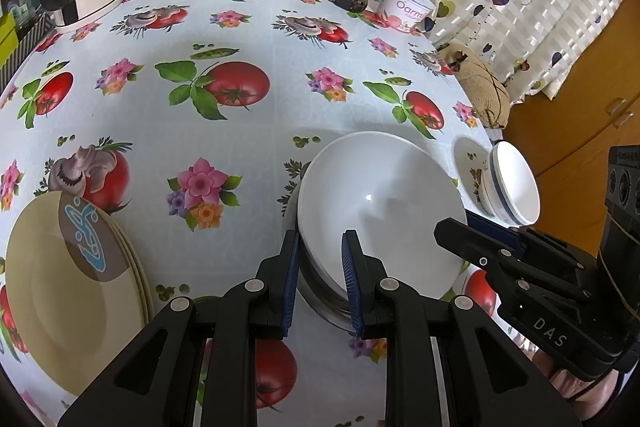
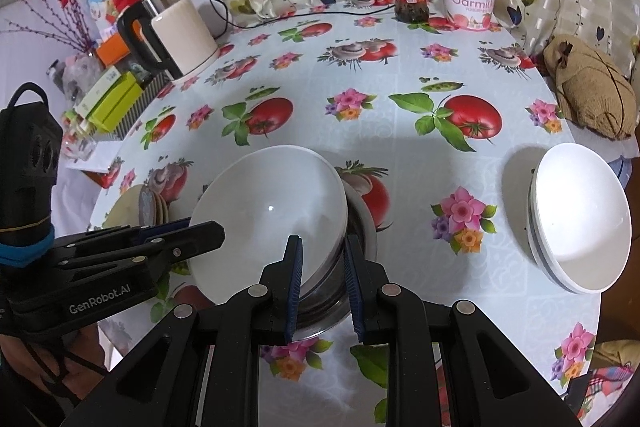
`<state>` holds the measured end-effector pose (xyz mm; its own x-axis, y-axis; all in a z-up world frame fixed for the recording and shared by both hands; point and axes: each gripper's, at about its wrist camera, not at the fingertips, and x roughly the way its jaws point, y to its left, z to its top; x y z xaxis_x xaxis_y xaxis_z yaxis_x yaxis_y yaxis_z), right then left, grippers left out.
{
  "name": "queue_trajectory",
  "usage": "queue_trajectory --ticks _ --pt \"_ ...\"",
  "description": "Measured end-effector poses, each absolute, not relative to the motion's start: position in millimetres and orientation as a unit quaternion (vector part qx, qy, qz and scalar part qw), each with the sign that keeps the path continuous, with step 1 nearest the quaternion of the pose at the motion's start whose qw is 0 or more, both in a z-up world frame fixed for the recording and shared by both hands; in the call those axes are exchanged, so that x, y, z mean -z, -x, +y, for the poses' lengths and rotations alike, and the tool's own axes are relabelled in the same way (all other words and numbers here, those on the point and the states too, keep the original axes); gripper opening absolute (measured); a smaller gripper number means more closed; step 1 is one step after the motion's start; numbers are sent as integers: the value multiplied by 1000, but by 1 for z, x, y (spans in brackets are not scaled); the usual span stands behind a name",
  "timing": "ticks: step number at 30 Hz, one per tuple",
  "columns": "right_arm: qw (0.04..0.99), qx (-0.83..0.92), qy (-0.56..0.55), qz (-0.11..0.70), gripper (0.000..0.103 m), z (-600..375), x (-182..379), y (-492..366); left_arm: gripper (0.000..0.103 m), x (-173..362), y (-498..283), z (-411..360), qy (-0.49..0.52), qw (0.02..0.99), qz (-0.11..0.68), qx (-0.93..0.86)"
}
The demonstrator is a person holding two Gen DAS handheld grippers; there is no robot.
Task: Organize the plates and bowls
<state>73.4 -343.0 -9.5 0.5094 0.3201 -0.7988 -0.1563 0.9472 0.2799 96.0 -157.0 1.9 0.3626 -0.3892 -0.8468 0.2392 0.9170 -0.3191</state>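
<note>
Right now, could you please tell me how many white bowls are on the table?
2 at least: a big white bowl nested in a metal bowl in front of both tools, and a smaller white bowl to the right, perhaps with more stacked beneath it.

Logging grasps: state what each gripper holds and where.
Left gripper and right gripper each straddle the rim of the white bowl in the steel bowl, opposite sides; actual clamping cannot be told.

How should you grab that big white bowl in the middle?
Pinch the big white bowl by its thin rim, one finger inside and one outside, coming from the near edge. It sits nested in a steel bowl, so its sides are hidden and only the rim sticks out. Both grippers already straddle the stack's near edge.
</note>
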Motion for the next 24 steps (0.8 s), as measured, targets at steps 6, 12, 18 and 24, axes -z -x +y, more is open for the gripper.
queue_trajectory --ticks 6,12,18,24 --pt "864 -138 -86 476 22 -344 10 -74 22 -1 -97 -156 70 822 530 195" --pt "865 -137 -86 476 22 -343 9 -74 22 -1 -97 -154 84 820 528 205" --pt "871 -135 -77 467 24 -344 4 -72 22 -7 -96 -150 91 826 518 204" --pt "880 -131 -64 451 30 -345 -8 -68 23 -15 -95 -145 92 835 505 198"
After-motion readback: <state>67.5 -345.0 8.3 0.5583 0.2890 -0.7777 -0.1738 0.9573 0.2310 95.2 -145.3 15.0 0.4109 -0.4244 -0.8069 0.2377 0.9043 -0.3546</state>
